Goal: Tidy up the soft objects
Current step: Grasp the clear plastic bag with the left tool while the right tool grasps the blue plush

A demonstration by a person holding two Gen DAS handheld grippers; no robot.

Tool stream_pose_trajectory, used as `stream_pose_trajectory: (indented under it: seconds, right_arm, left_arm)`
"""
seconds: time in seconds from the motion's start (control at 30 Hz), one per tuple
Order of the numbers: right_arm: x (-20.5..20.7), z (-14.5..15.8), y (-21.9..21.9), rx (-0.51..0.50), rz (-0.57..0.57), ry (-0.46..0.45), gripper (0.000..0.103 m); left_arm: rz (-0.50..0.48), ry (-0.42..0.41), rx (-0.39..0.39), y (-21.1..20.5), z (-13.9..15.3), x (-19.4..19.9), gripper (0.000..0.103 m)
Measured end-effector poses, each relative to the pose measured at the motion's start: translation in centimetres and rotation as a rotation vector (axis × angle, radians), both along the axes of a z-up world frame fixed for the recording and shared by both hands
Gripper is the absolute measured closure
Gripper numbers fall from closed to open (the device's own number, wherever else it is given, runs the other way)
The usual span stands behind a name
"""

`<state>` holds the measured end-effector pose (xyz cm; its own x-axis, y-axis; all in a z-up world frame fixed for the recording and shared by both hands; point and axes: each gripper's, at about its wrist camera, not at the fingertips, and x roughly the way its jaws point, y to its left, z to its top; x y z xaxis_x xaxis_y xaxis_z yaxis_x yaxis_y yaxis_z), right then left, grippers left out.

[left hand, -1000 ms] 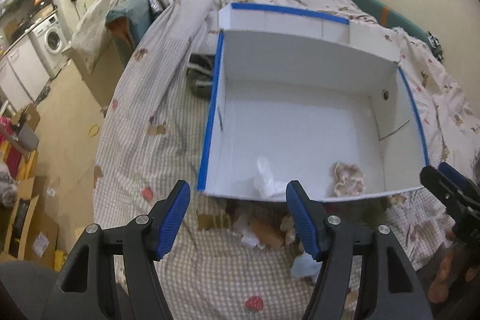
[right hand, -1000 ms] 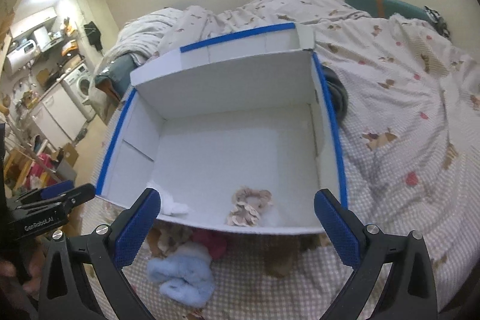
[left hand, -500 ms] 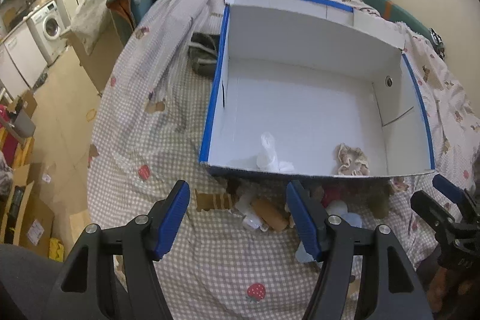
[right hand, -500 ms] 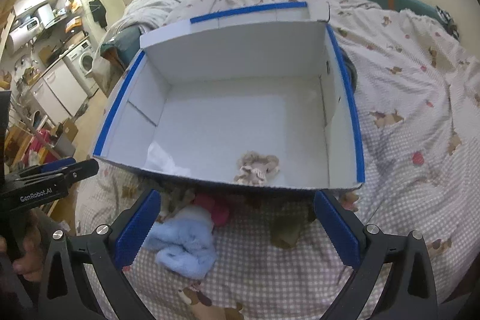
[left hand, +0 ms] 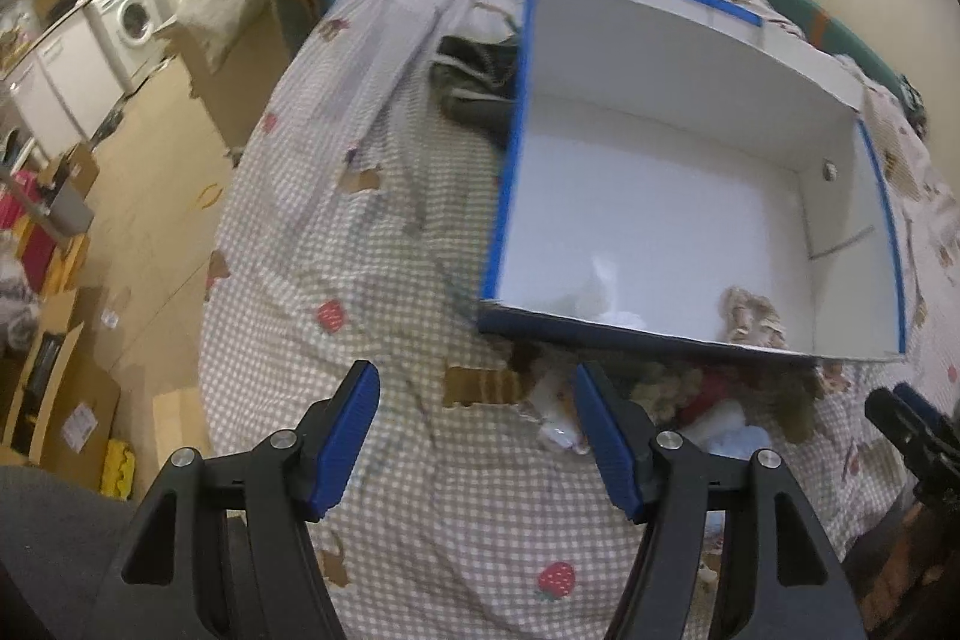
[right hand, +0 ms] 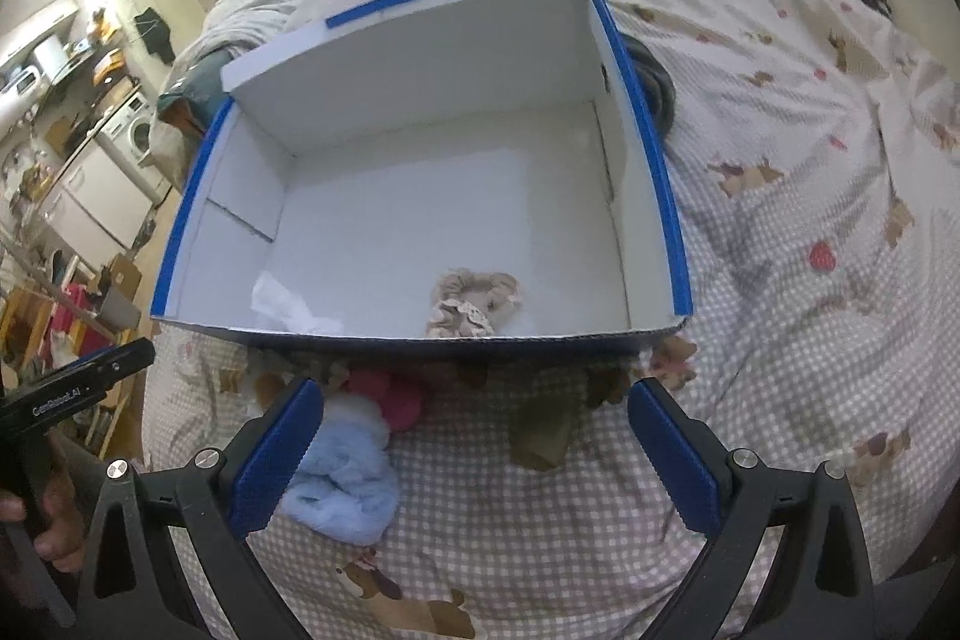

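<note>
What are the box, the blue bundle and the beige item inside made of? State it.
Box: looks like white matte cardboard, with creased flaps and blue tape edging.
Blue bundle: fluffy fleece or terry, judging by its fuzzy nap.
Beige item: gathered fabric with a lacy frill, probably a scrunchie.

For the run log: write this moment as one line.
left hand-held gripper open, empty | right hand-held gripper open, empty | box: beige scrunchie, white cloth | light blue plush outside

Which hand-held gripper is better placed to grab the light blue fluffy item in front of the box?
Right hand-held gripper: open, with the light blue fluffy item by its left finger. The left hand-held gripper sits further left.
</note>
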<state>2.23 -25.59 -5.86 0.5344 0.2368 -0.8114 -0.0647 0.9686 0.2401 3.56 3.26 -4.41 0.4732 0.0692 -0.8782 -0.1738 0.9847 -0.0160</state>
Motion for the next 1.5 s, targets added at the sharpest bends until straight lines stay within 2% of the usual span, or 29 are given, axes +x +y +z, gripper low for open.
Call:
stream_pose_trajectory:
  seconds: [0.2, 0.37, 0.5, 0.57, 0.6, 0.67, 0.7, 0.73, 0.77, 1.0, 1.23, 1.3, 1.4, 1.47, 1.5]
  right_arm:
    - [1.2, -2.3, 1.5, 0.029, 0.056, 0.112, 0.002]
    - [2.4, -5.0, 4.9, 0.109, 0.163, 0.25, 0.003]
    - [1.9, -6.7, 8.5, 0.078, 0.259, 0.301, 0.003]
    - [1.8, -7.1, 9.6, 0.039, 0.286, 0.286, 0.032]
    - [1.8, -7.1, 10.1, 0.024, 0.3, 0.278, 0.04]
    - [1.8, -7.6, 10.4, 0.054, 0.319, 0.304, 0.067]
    - [1.8, -7.7, 10.4, 0.063, 0.318, 0.312, 0.072]
    - [1.7, -7.6, 10.2, 0.065, 0.316, 0.309, 0.084]
    - [1.6, -7.3, 10.0, 0.077, 0.322, 0.301, 0.087]
    - [-0.3, -2.4, 5.8, 0.173, 0.313, 0.2, 0.089]
    - [-0.9, 2.9, 1.3, 0.166, 0.289, 0.054, 0.089]
    - [-0.6, 3.5, 0.3, 0.165, 0.258, 0.017, 0.089]
    - [0.1, 2.6, -0.2, 0.201, 0.2, 0.019, 0.089]
    - [0.3, 2.2, -0.1, 0.196, 0.186, 0.035, 0.089]
    - [0.4, 2.1, 0.2, 0.186, 0.19, 0.035, 0.089]
  left_arm:
    - [0.02, 0.027, -0.037, 0.7, -0.5, 0.4, 0.039]
    - [0.023, 0.042, -0.046, 0.6, -0.7, 0.7, 0.039]
    - [0.049, 0.054, -0.061, 1.3, -0.9, 0.8, 0.039]
    - [0.055, 0.061, -0.071, 1.6, -1.0, 0.9, 0.039]
    - [0.06, 0.062, -0.072, 1.7, -1.0, 1.0, 0.039]
    - [0.069, 0.065, -0.074, 2.0, -1.1, 1.1, 0.039]
    - [0.072, 0.067, -0.075, 2.1, -1.2, 1.2, 0.039]
    - [0.075, 0.073, -0.078, 2.1, -1.3, 1.2, 0.039]
    - [0.077, 0.078, -0.08, 2.2, -1.4, 1.3, 0.039]
    - [0.106, 0.116, -0.082, 2.7, -2.3, 1.8, 0.039]
    - [0.099, 0.155, -0.088, 2.3, -3.4, 2.3, 0.039]
    - [0.1, 0.166, -0.093, 2.4, -3.7, 2.4, 0.039]
    - [0.118, 0.185, -0.105, 3.0, -4.2, 2.7, 0.039]
    - [0.145, 0.178, -0.111, 3.7, -4.2, 2.9, 0.041]
    - [0.154, 0.176, -0.111, 4.0, -4.2, 3.0, 0.046]
